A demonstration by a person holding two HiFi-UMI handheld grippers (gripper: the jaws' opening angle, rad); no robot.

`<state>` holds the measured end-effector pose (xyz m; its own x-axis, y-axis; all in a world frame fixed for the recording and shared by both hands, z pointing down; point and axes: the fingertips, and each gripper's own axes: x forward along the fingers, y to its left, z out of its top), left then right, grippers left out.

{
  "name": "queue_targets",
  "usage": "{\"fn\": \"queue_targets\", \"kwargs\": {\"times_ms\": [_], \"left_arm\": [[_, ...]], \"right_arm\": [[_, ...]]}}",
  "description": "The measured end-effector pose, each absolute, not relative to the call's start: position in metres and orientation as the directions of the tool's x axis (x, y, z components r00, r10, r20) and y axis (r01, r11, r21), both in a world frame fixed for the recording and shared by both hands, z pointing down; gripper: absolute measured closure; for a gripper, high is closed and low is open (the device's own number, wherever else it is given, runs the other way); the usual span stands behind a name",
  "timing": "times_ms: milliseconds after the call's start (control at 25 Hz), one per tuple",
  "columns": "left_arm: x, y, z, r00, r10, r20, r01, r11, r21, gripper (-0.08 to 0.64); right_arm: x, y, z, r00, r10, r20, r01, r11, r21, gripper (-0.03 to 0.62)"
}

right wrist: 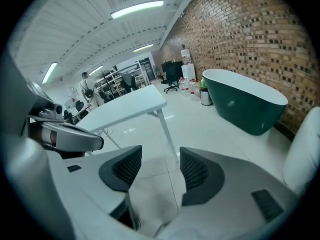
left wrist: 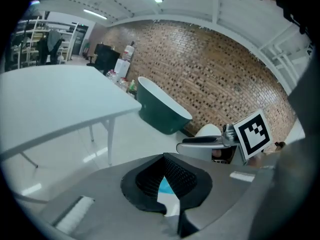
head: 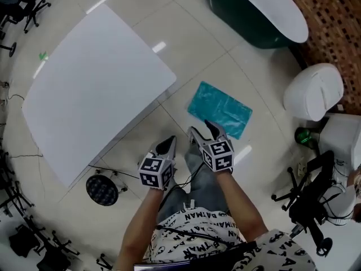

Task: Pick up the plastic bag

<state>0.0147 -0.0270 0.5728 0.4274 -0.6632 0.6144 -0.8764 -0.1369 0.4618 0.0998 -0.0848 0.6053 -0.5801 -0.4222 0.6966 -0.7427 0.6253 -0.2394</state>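
Observation:
The plastic bag [head: 220, 109] is teal and lies flat on the pale floor tiles, just beyond both grippers. In the head view my right gripper [head: 204, 130] is held over the bag's near edge, well above the floor. Its jaws [right wrist: 161, 168] stand apart with only floor between them. My left gripper [head: 171, 141] is a little to the left and nearer to me, clear of the bag. Its pads [left wrist: 172, 171] meet with nothing gripped. A teal sliver of the bag [left wrist: 164, 186] shows through the small gap below them.
A white table [head: 96, 89] stands at the left, close to the bag. A teal bathtub [head: 248, 10] is beyond it. A white seat [head: 313, 92] and a black office chair [head: 307, 191] stand at the right. A round black lamp [head: 101, 189] and cables lie at the lower left.

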Motion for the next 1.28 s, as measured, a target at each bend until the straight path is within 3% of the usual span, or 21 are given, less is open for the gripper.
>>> {"fn": "queue_targets", "kwargs": {"times_ms": [480,560,800,1280], "left_arm": [[0.075,-0.072,0.792,0.450,-0.505,0.737,-0.884,-0.132,0.449,0.560],[0.082,-0.076,0.829,0.455,-0.477,0.752,-0.884,-0.143,0.444,0.560],[0.104,-0.086,0.943,0.455,-0.422,0.784,-0.887,-0.141,0.439,0.560],[0.094,-0.093,1.105,0.440,-0.380,0.814,-0.896,-0.122,0.427,0.560]], "right_arm": [[0.185,-0.106,0.867,-0.390,-0.303,0.869,-0.758,0.641,-0.117,0.339],[0.189,-0.107,0.914,-0.371,-0.286,0.884,-0.755,0.647,-0.107,0.292],[0.203,-0.103,1.058,-0.310,-0.225,0.924,-0.741,0.666,-0.086,0.264],[0.193,-0.108,1.250,-0.264,-0.180,0.948,-0.685,0.726,-0.053,0.262]]}}
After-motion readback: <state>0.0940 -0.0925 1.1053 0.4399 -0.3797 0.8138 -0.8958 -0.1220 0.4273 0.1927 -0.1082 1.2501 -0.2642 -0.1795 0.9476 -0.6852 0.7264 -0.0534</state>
